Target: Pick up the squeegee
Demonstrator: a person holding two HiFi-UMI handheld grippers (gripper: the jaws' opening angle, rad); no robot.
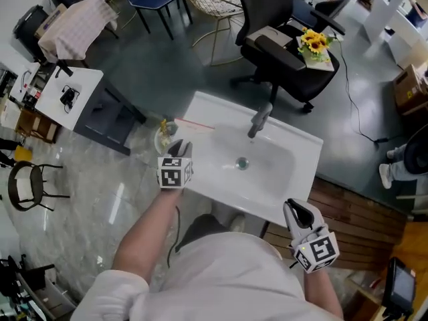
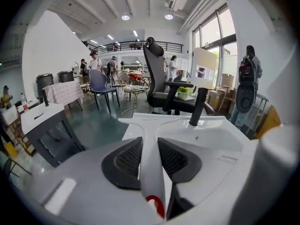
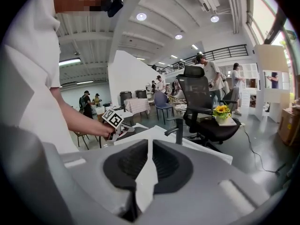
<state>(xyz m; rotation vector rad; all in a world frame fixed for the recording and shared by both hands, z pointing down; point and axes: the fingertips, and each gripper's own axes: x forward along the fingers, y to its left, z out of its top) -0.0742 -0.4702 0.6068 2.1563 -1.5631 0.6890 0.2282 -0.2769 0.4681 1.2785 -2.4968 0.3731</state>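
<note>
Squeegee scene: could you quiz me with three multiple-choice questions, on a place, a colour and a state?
1. Where are the yellow flowers? A in the sink; B on the black office chair; C on the floor.
2. The squeegee is: A white; B blue; C green.
3. The left claw is: A open, empty; B shut on the squeegee; C out of view.
Answers: B, they sit on its seat; A, handle and blade are white; B, its pads clamp the handle.
</note>
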